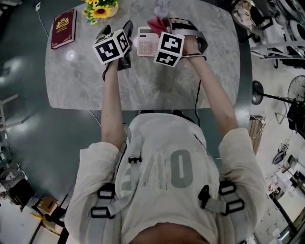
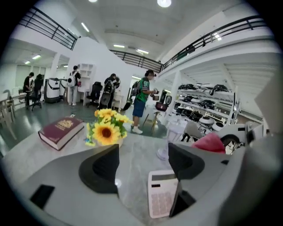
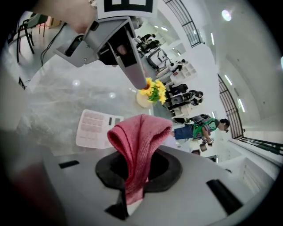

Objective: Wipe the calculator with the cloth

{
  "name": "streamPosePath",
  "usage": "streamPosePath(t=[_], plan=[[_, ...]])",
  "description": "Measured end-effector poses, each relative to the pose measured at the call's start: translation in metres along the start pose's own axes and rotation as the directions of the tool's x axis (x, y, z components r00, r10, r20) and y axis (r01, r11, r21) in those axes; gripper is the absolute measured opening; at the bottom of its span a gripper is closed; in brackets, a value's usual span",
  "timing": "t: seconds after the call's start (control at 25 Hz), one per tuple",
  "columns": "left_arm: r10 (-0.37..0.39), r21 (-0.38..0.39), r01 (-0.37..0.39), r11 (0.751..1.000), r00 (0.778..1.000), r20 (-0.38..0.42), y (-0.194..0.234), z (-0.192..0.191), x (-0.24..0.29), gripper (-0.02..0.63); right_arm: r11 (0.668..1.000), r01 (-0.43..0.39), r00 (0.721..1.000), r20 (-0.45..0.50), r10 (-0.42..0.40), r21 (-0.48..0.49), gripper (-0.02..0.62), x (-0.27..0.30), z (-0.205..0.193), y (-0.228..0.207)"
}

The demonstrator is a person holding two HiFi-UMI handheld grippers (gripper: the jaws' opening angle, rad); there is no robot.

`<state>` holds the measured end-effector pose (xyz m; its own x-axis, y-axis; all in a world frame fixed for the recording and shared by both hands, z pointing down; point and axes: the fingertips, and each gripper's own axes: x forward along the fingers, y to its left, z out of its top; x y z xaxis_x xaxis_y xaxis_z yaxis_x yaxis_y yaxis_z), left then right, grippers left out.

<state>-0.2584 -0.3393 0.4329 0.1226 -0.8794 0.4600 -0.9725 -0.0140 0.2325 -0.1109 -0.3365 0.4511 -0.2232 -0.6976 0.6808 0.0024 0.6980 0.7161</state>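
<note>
A: Progress?
B: Cloth is pinched in the right tongs, up clear of the calculator. Wiping looks not begun.
A: Pose?
B: Both forearms reach out over the desk, tongs tilted down. Left tongs gape, empty. The calculator lies flat between both tongs, under the left pair's right jaw.

Around the white plastic calculator, the grey marble tabletop lies bare from 4 to 8 o'clock. A yellow sunflower bunch blocks 11 o'clock. A maroon hardcover book lies farther out at 10.
</note>
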Motion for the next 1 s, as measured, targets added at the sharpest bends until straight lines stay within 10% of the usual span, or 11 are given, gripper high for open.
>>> streamPosePath(t=[0.32, 0.6, 1.0], plan=[[-0.065, 0.162, 0.014, 0.987, 0.949, 0.310, -0.063, 0.120, -0.083, 0.351, 0.958, 0.189, 0.951, 0.205, -0.233, 0.214, 0.054, -0.091, 0.021, -0.096], [-0.189, 0.183, 0.111, 0.977, 0.846, 0.498, -0.114, 0.153, -0.158, 0.343, 0.829, 0.180, 0.806, 0.403, -0.433, 0.529, 0.055, -0.183, 0.019, -0.136], [-0.090, 0.246, -0.098, 0.964, 0.752, 0.653, -0.134, 0.134, -0.216, 0.122, 0.677, 0.167, 0.643, 0.442, -0.626, 0.717, 0.055, -0.250, -0.006, -0.122]])
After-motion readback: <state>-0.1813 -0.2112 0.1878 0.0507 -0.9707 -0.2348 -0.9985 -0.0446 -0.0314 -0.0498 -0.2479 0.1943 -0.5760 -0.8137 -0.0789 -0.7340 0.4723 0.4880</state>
